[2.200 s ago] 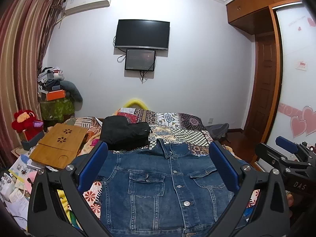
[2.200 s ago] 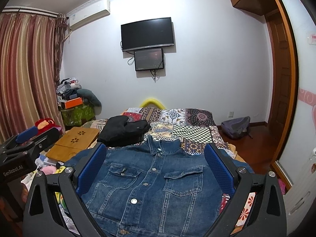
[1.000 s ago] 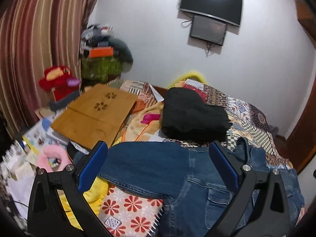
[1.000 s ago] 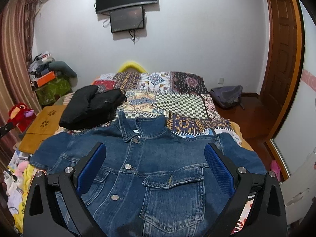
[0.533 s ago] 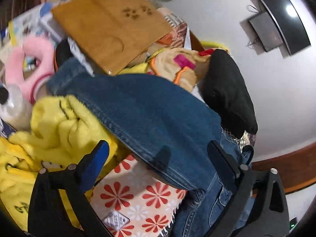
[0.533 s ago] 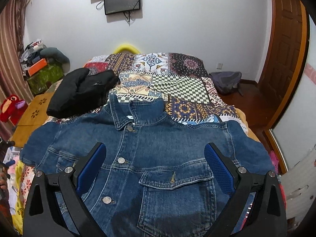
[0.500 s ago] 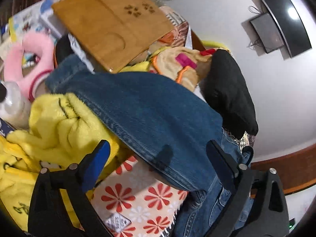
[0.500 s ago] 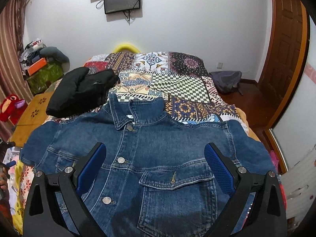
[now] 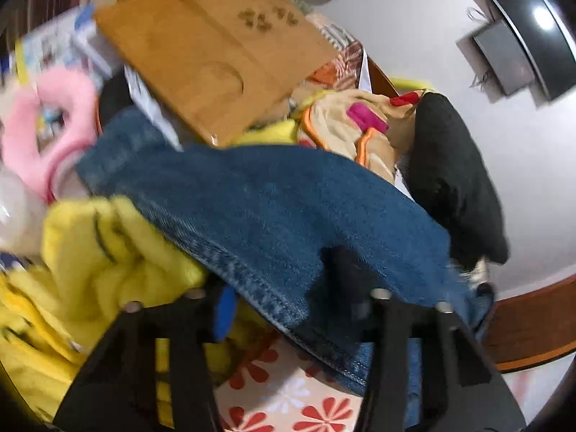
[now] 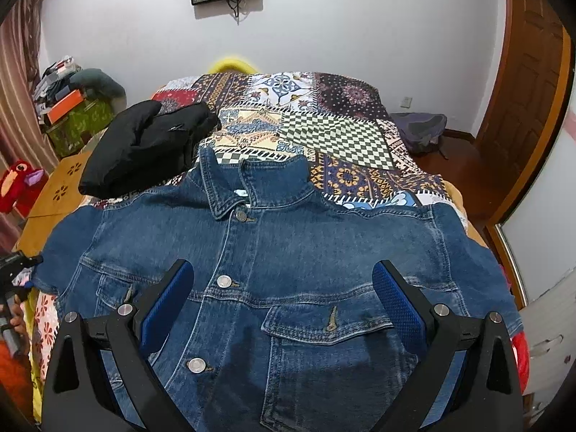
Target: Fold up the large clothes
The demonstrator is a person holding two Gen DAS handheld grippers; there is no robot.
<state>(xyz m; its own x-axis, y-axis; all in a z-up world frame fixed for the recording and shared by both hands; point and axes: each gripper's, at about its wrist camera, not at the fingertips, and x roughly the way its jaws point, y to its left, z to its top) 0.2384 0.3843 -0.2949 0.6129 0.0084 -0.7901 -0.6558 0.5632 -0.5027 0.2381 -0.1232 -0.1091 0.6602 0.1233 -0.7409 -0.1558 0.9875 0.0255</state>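
A blue denim jacket (image 10: 288, 252) lies front up and buttoned on the patchwork bed cover (image 10: 324, 115), collar toward the far wall. In the left wrist view its left sleeve (image 9: 259, 216) runs across the frame. My left gripper (image 9: 288, 302) has its fingers on either side of the sleeve's seamed edge, the gap narrowed around the denim. My right gripper (image 10: 284, 298) is open and empty, hovering above the jacket's chest between the pockets.
A folded black garment (image 10: 144, 147) lies left of the collar. A wooden lap tray (image 9: 216, 50), a yellow plush item (image 9: 108, 248), a pink plush ring (image 9: 46, 126) and papers crowd the bed's left side. A backpack (image 10: 421, 129) sits on the floor.
My left gripper swung down to the left sleeve and its fingers closed in around the sleeve edge. My right gripper lowered toward the jacket's chest and stayed open.
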